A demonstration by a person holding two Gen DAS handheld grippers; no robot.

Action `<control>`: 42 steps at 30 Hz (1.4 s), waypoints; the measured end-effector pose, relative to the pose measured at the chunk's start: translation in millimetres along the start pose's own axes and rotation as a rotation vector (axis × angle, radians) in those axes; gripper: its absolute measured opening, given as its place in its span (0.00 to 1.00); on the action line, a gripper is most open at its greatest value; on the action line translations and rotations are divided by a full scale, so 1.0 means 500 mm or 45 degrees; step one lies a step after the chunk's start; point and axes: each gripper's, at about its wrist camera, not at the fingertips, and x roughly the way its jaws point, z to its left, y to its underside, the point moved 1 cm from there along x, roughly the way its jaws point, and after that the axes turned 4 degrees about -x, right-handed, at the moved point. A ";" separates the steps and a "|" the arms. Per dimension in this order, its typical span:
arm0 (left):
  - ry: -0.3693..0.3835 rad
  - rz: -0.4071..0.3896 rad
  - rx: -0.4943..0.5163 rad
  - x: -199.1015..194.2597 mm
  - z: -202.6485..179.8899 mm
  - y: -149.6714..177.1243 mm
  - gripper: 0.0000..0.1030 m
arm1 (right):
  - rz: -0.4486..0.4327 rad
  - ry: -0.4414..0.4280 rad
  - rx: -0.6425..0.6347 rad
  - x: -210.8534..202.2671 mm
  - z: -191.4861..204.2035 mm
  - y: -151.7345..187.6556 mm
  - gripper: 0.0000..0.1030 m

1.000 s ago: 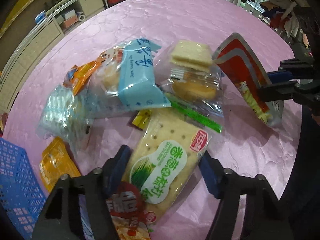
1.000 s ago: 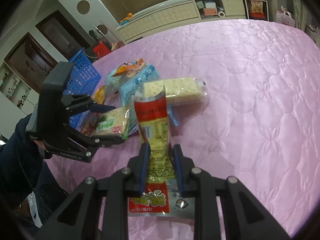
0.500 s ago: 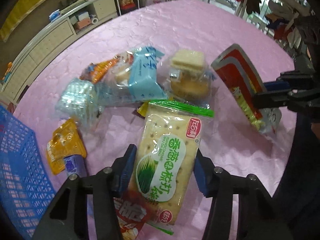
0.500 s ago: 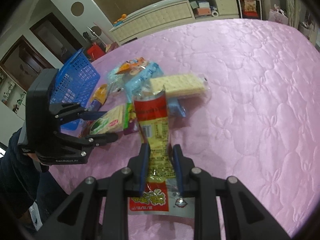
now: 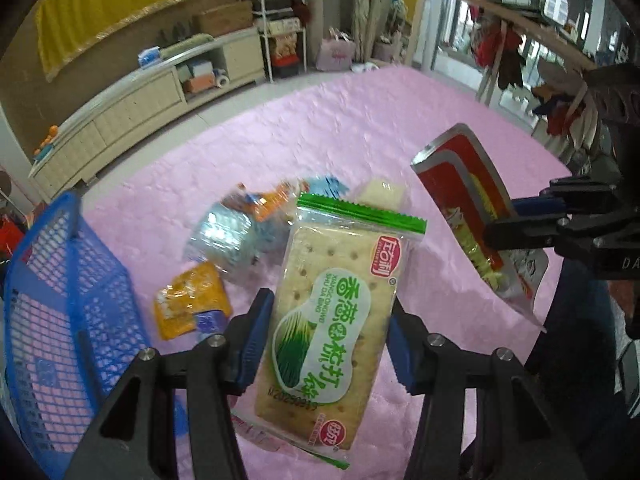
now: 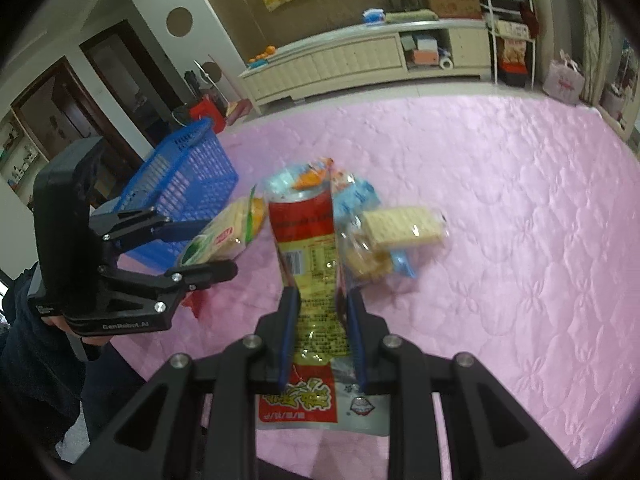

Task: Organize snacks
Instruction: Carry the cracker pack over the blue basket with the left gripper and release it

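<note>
My left gripper (image 5: 326,312) is shut on a green-labelled cracker pack (image 5: 332,320) and holds it up off the pink table; the pack also shows in the right wrist view (image 6: 224,236). My right gripper (image 6: 322,308) is shut on a red and yellow snack bag (image 6: 312,264), held upright above the table; the bag also shows in the left wrist view (image 5: 476,208). A blue mesh basket (image 5: 60,312) stands at the left, also seen in the right wrist view (image 6: 184,184). A pile of snack packs (image 5: 244,228) lies between them.
The pink quilted tablecloth (image 6: 500,208) covers a round table. An orange packet (image 5: 192,304) lies near the basket. A clear pack of wafers (image 6: 400,224) lies at the pile's right. A cream cabinet (image 6: 344,64) stands against the far wall.
My left gripper closed on the cracker pack and lifted it off the table toward the basket side. My right gripper kept hold of the red bag and rose slightly.
</note>
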 end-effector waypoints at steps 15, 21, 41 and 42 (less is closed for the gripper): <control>-0.078 -0.236 -0.076 -0.207 0.076 -0.025 0.50 | -0.108 -0.046 -0.095 -0.040 0.145 -0.120 0.27; -0.126 -0.276 -0.170 -0.269 0.148 -0.020 0.50 | -0.132 -0.085 -0.181 -0.036 0.221 -0.177 0.27; -0.316 -0.244 -0.389 -0.298 0.367 0.010 0.50 | -0.007 -0.185 -0.271 0.136 0.366 -0.319 0.27; -0.319 -0.239 -0.397 -0.293 0.376 0.010 0.50 | 0.005 -0.183 -0.269 0.147 0.370 -0.322 0.27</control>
